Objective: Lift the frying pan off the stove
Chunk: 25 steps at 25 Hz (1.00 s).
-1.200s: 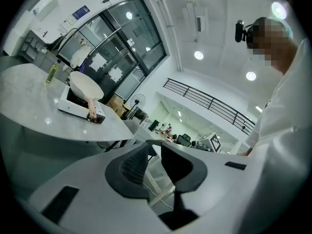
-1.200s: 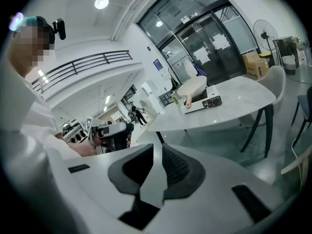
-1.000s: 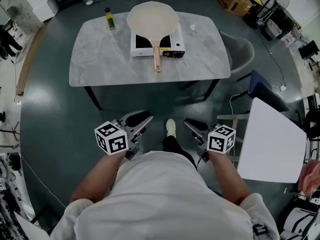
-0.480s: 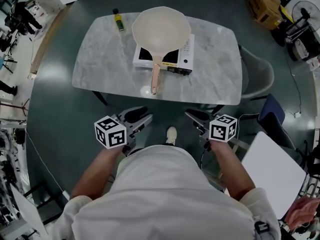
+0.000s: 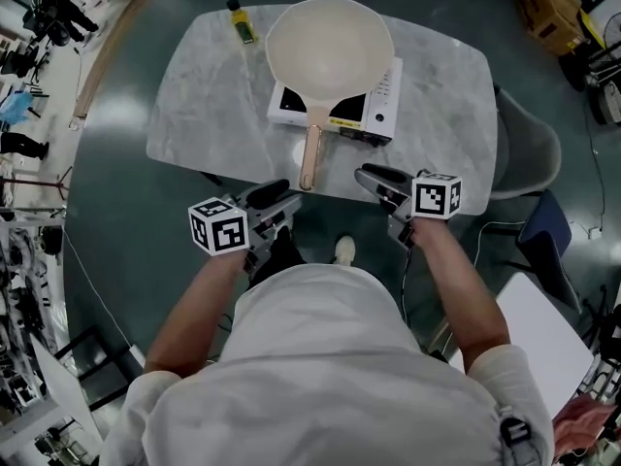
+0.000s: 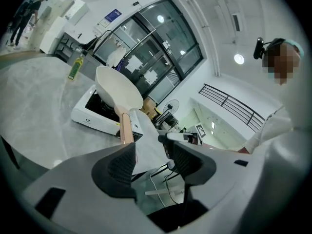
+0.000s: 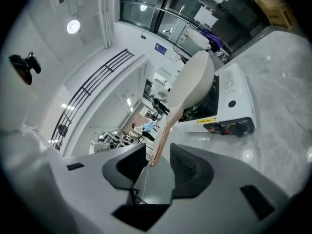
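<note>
A cream frying pan (image 5: 330, 49) sits on a white portable stove (image 5: 386, 107) on the marble table (image 5: 204, 105). Its copper handle (image 5: 310, 158) points toward the near edge. My left gripper (image 5: 281, 203) hovers just left of the handle's end, and my right gripper (image 5: 373, 180) just right of it; neither touches it. Both have just been opening their jaws and stand open with nothing between them. The left gripper view looks past its gripper (image 6: 151, 162) at the pan (image 6: 118, 87) and handle (image 6: 126, 128). In the right gripper view the handle (image 7: 161, 139) lies ahead of the gripper (image 7: 158, 168).
A small yellow-labelled bottle (image 5: 240, 21) stands at the table's far left corner. A grey chair (image 5: 532, 151) is tucked in at the table's right side, with a white board (image 5: 529, 323) on the floor behind it. Cluttered shelving (image 5: 24, 260) lines the left.
The person has stepped up to the table, so it now lies close below. Both grippers have moved forward to its near edge, flanking the pan handle, and their jaws stand wider.
</note>
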### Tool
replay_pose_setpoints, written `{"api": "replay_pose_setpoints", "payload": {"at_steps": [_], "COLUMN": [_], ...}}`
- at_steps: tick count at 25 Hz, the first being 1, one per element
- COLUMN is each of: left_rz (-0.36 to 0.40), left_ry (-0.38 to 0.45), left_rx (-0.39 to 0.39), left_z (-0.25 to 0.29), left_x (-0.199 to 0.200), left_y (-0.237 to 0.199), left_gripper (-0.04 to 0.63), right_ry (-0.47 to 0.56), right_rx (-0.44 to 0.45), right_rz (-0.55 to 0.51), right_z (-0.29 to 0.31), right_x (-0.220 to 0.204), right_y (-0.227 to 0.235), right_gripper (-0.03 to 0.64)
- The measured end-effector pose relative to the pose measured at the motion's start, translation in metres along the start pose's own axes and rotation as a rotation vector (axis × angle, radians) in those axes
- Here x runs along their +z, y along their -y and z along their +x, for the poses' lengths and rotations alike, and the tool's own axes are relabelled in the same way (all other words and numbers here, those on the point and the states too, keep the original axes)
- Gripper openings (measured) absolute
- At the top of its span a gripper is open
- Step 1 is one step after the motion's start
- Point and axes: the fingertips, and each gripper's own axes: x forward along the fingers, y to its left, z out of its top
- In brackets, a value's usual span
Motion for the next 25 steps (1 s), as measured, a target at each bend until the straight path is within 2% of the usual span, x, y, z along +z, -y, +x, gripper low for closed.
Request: {"api": "replay_pose_setpoints", "payload": {"at_steps": [7, 12, 16, 22, 25], "left_rz": [-0.093, -0.147, -0.186, -0.212, -0.231], "left_ry": [-0.057, -0.091, -0.13, -0.167, -0.178], "left_rx": [-0.065, -0.107, -0.155, -0.231, -0.253], "left_z": [0.031, 0.048, 0.064, 0.082, 0.087], "left_x": [0.004, 0.003, -0.004, -0.008, -0.008], "left_y": [-0.035, -0.053, -0.058, -0.054, -0.053], "left_gripper": [0.262, 0.276, 0.276, 0.278, 0.278], "right_ry": [0.008, 0.003, -0.007, -0.026, -0.046], "right_rx": [0.058, 0.067, 0.1, 0.18, 0.174], "right_rz": [0.121, 0.197, 0.259, 0.276, 0.29], "right_z": [0.058, 0.094, 0.116, 0.14, 0.147], "right_x": [0.037, 0.052, 0.061, 0.072, 0.071], "right_y": [0.022, 0.044, 0.054, 0.044, 0.044], "right_gripper": [0.231, 0.276, 0.299, 0.31, 0.308]}}
